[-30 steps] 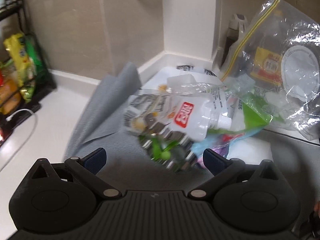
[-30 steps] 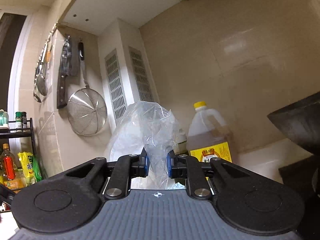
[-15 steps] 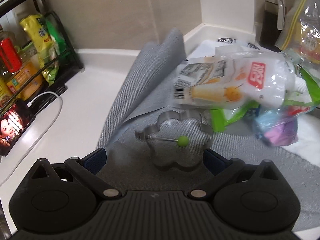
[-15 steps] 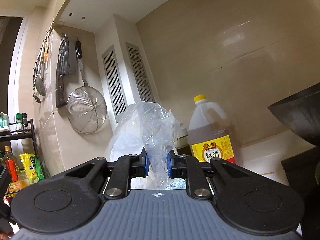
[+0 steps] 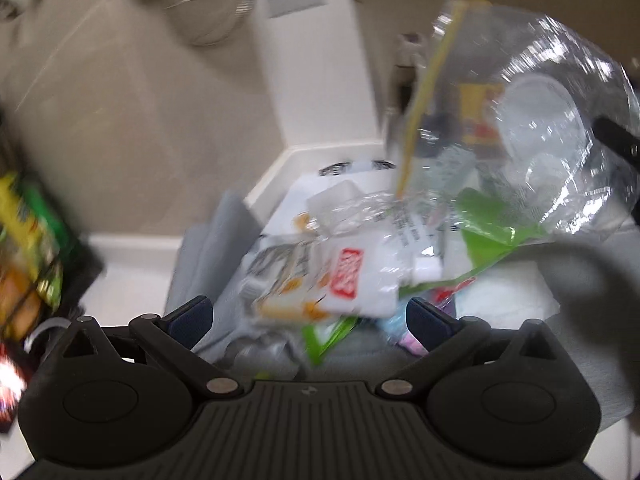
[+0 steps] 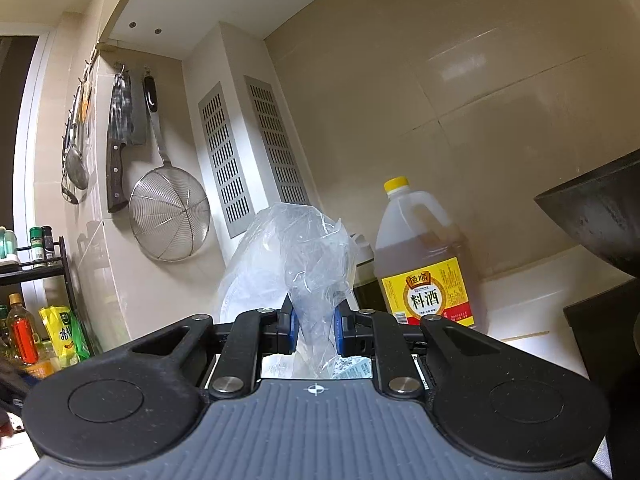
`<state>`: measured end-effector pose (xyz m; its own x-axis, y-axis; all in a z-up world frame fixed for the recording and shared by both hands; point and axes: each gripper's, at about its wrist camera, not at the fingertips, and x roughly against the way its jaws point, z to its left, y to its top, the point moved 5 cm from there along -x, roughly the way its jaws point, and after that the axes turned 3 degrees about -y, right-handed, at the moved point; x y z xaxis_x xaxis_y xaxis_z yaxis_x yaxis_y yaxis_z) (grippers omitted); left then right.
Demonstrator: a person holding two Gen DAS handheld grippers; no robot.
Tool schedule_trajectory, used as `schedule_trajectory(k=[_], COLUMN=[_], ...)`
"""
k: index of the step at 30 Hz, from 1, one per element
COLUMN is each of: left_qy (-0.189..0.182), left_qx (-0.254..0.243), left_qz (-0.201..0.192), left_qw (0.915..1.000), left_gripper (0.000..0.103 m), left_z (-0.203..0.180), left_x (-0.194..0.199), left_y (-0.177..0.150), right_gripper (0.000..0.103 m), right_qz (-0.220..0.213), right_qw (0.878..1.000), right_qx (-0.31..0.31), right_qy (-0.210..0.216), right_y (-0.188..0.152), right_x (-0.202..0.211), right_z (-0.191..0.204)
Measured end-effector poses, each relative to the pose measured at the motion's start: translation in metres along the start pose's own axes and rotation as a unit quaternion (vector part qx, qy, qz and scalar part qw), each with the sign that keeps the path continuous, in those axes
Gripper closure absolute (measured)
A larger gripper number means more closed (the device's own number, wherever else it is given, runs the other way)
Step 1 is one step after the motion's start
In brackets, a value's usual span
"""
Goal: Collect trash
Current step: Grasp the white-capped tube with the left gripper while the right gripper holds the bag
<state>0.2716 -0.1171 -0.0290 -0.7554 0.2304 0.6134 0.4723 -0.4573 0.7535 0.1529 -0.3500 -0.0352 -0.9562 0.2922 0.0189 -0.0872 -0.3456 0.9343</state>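
While the right gripper (image 6: 314,326) points level at the tiled kitchen wall, its jaws are clamped on a crumpled neck of the clear plastic bag (image 6: 304,256), which rises between the blue pads. Behind it stand a cooking-wine jug (image 6: 424,264) with a yellow cap and a wire skimmer (image 6: 170,220) hanging on the wall. Left wrist view is motion-blurred. Left gripper (image 5: 308,316) has its jaws spread wide with nothing held; it tilts down over a heap of trash on a grey cloth (image 5: 208,248). Topmost is a white spout pouch (image 5: 360,280) with a red label, over green and pink wrappers. The clear bag hangs upper right of the heap, a white disc inside.
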Motion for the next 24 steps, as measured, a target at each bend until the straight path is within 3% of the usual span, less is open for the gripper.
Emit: schedule_trajectory(k=[6, 8, 9, 10, 11, 14, 20, 24], left_qy=[-0.013, -0.011, -0.010, -0.013, -0.018, -0.022, -0.012, 0.021], left_qx=[-0.061, -0.054, -0.040, -0.021, -0.003, 0.025, 0.069, 0.101], left_qz=[0.021, 0.022, 0.018, 0.015, 0.018, -0.014, -0.043, -0.064], left_qw=[0.9978, 0.9982, 0.9990, 0.9996, 0.9997, 0.9993, 0.9966, 0.9926], left_gripper=[0.000, 0.003, 0.010, 0.044, 0.052, 0.059, 0.073, 0.084], left_z=[-0.020, -0.018, -0.016, -0.012, -0.009, 0.001, 0.029, 0.053], left_x=[-0.034, -0.041, -0.042, -0.042, -0.043, -0.028, 0.016, 0.045], left_y=[0.002, 0.003, 0.004, 0.004, 0.004, 0.005, 0.007, 0.009], right_gripper=[0.085, 0.085, 0.085, 0.085, 0.085, 0.084, 0.085, 0.085], right_qz=[0.007, 0.009, 0.010, 0.010, 0.009, 0.006, -0.004, -0.009], right_qw=[1.000, 1.000, 1.000, 1.000, 1.000, 1.000, 1.000, 1.000], right_qx=[-0.005, -0.005, -0.004, -0.003, -0.002, -0.002, -0.002, 0.000], right_qy=[-0.002, -0.002, -0.001, 0.000, 0.000, 0.004, 0.010, 0.011], right_y=[-0.001, -0.001, -0.001, -0.001, -0.001, -0.001, -0.001, 0.000], right_x=[-0.003, -0.004, -0.004, -0.004, -0.004, -0.003, 0.002, 0.003], right_z=[-0.001, -0.001, -0.001, -0.001, -0.001, 0.000, -0.001, 0.000])
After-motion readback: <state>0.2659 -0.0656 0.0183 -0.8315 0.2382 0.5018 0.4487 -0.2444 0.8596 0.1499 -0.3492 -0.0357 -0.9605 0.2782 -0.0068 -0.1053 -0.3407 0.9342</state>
